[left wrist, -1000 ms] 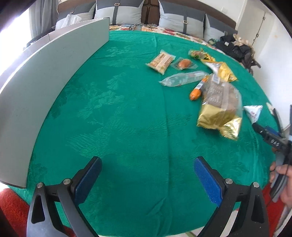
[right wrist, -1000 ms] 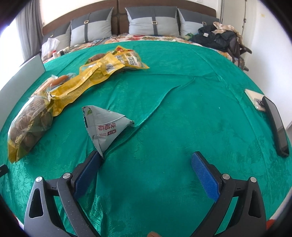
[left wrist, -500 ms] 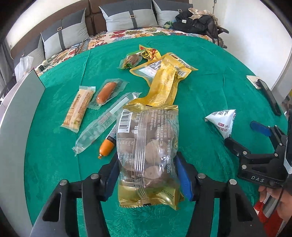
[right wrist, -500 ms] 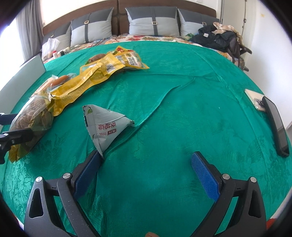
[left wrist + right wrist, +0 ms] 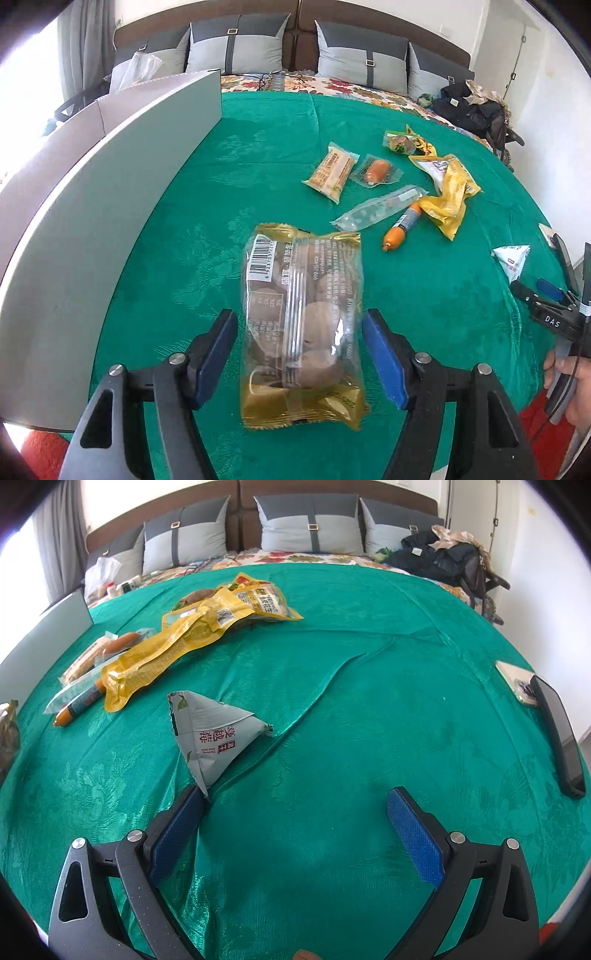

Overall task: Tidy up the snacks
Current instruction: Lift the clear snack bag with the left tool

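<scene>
A gold-and-clear bag of brown snacks (image 5: 301,325) lies on the green cloth between the pads of my left gripper (image 5: 299,350). The jaws stand apart with small gaps on both sides of the bag. Farther right lie a biscuit pack (image 5: 330,172), a wrapped sausage (image 5: 376,170), a clear long pack (image 5: 380,209), an orange sausage stick (image 5: 400,227) and a yellow bag (image 5: 448,195). My right gripper (image 5: 295,834) is open and empty, its left pad by the tip of a grey triangular pack (image 5: 216,738).
A grey board (image 5: 99,206) stands along the left side of the cloth. A dark phone (image 5: 557,731) and a second phone (image 5: 515,681) lie at the right edge. Pillows and a pile of dark clothes (image 5: 443,557) are at the back.
My left gripper went to the snack pile, closed on the gold-and-clear bag, carried it left toward the grey board, and its jaws have now parted. My right gripper stayed still.
</scene>
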`<state>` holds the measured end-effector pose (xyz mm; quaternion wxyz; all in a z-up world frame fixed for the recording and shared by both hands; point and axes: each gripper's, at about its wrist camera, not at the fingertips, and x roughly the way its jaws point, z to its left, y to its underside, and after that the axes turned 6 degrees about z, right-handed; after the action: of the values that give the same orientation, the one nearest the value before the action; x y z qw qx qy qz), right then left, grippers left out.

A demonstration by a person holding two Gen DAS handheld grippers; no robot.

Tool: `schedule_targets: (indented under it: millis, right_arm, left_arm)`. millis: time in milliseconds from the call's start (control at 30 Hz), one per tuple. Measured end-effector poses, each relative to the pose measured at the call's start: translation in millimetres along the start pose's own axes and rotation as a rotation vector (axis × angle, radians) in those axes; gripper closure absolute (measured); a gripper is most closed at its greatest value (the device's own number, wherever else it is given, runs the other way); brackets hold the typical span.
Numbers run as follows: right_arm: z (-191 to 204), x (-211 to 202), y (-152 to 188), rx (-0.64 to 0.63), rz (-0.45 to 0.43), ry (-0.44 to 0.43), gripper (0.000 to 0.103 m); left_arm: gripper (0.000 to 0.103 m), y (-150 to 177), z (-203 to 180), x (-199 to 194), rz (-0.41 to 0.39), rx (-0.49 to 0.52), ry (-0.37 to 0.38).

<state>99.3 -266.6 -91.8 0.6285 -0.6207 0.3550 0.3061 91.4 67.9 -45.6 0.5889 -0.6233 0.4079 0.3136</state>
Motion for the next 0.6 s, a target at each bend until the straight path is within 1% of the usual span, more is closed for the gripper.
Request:
schedule_targets:
  millis: [67, 133, 167, 233, 333, 367, 600]
  right_arm:
    - [-0.6, -0.2, 1.2, 0.001, -0.003, 0.0, 0.002]
    - [-1.0, -0.4, 2.1, 0.002, -0.005, 0.001, 0.002]
    - [-1.1, -0.3, 2.2, 0.002, -0.006, 0.001, 0.002]
    - [-1.1, -0.1, 2.3, 0.003, -0.006, 0.002, 0.002]
    - [-1.0, -0.2, 2.4, 0.003, -0.006, 0.001, 0.002]
    - [-1.3, -0.3, 2.6, 0.002, -0.006, 0.0, 0.002]
    - [-1.9, -1.6, 3.8, 0.002, -0.007, -0.002, 0.002]
  left_arm:
    - [0.019, 6.5, 4.8, 12.8, 0.024, -0.015, -0.025]
    - [0.018, 10.2, 7.5, 24.3, 0.061, -0.029, -0.029]
    - [0.014, 10.9, 6.3, 24.7, 0.043, -0.015, -0.047]
    - [0.01, 8.7, 6.4, 30.2, 0.057, -0.007, -0.071]
    - [0.0, 6.8, 9.5, 35.4, 0.057, -0.007, -0.105]
    - [0.0, 7.1, 9.9, 35.8, 0.048, -0.002, -0.115]
    - [0.0, 7.9, 12.6, 34.6, 0.038, 0.009, -0.11]
